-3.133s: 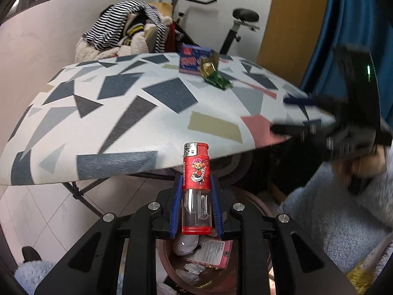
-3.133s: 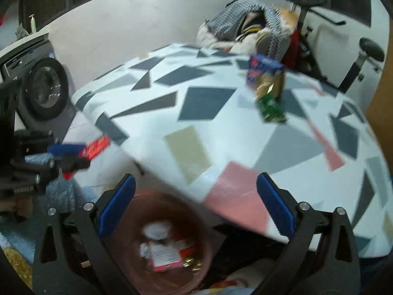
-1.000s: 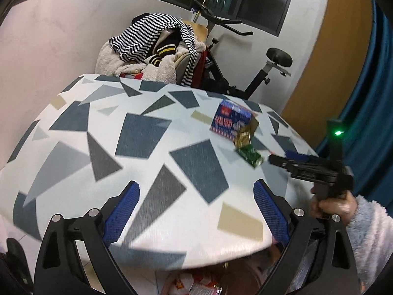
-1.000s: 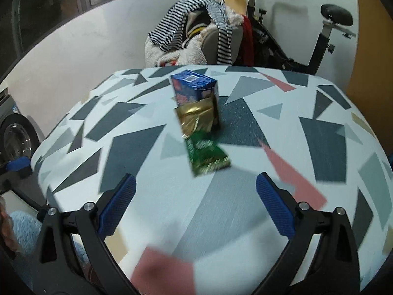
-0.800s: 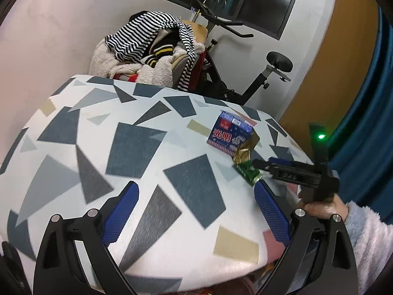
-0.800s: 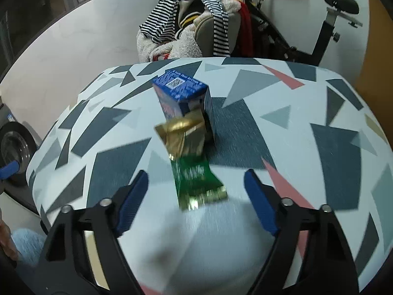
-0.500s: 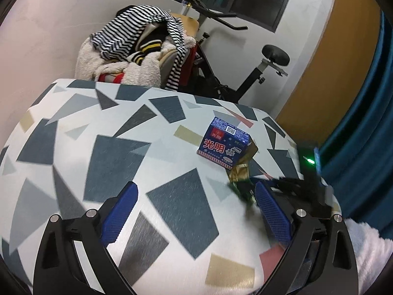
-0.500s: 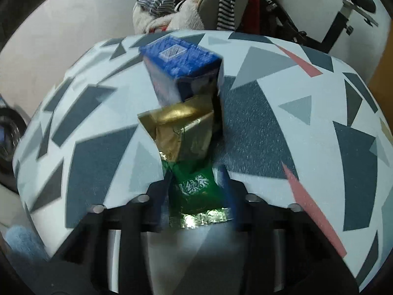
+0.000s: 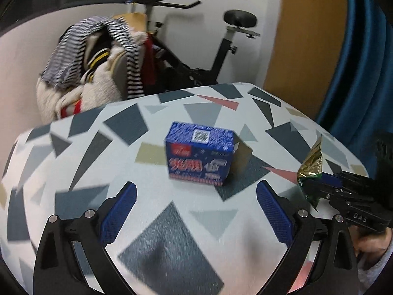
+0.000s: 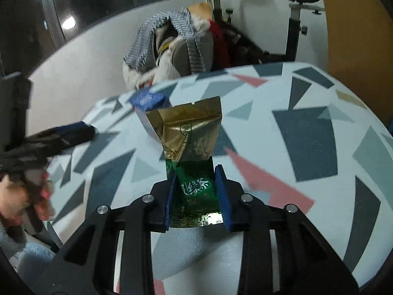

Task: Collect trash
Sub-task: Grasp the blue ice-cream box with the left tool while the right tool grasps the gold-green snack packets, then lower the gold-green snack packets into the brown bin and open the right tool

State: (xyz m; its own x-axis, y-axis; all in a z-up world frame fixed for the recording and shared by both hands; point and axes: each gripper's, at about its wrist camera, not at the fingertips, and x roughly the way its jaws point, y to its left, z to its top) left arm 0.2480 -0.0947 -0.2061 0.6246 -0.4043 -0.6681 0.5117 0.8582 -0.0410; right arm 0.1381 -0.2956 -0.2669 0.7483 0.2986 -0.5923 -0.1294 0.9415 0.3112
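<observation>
My right gripper (image 10: pixel 196 194) is shut on a green and gold tea packet (image 10: pixel 189 152) and holds it above the patterned table (image 10: pixel 307 135). In the left wrist view the right gripper (image 9: pixel 319 189) shows at the right with the packet (image 9: pixel 310 169) standing up from it. My left gripper (image 9: pixel 196 211) is open and empty over the table (image 9: pixel 98 147), facing a blue carton (image 9: pixel 199 156) that stands a short way ahead between the finger lines. The carton (image 10: pixel 147 100) is partly hidden behind the packet in the right wrist view.
A chair piled with striped and fleecy clothes (image 9: pixel 98 56) stands behind the table, with an exercise bike (image 9: pixel 221 44) beside it. A blue curtain (image 9: pixel 363 56) hangs at the right. My left gripper shows at the left (image 10: pixel 61 132) of the right wrist view.
My right gripper closed on the tea packet and lifted it off the table. My left gripper, which held a lighter three seconds ago, is now empty and has moved closer to the blue carton.
</observation>
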